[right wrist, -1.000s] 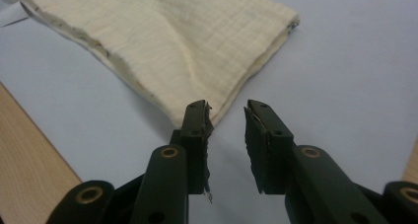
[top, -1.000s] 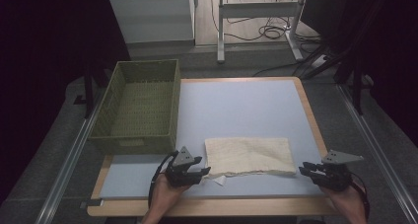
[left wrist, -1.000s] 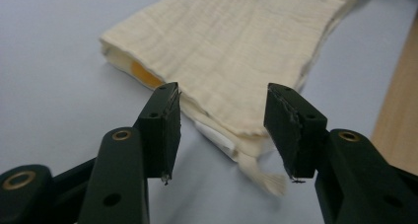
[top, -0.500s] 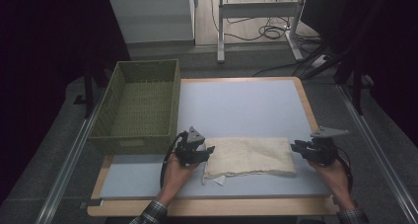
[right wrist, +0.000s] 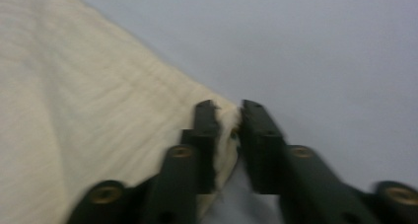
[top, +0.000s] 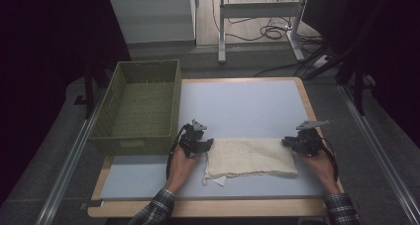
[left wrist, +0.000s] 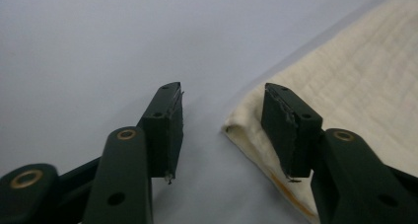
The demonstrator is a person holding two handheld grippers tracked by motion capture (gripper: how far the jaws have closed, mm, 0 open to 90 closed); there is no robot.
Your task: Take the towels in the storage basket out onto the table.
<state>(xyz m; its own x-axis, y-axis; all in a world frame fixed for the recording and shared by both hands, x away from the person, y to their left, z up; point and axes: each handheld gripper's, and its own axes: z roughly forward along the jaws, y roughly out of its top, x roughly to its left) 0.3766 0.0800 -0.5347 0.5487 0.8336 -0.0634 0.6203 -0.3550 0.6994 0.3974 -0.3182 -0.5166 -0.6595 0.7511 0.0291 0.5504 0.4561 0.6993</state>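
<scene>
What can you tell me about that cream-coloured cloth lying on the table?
The cloth is cream, soft and quilted-looking, folded into a flat oblong near the table's front edge, with a loose flap poking out at its lower left. The right gripper pinches its right corner; the left gripper is open around its left corner.

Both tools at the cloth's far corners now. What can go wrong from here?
1. The left tool is open, one jaw over the folded cloth corner, the other on bare table: closing may miss layers.
2. The right tool pinches only the corner's tip, so it may slip when lifted.
3. A loose flap pokes out at the cloth's near left; the fold may open.
</scene>
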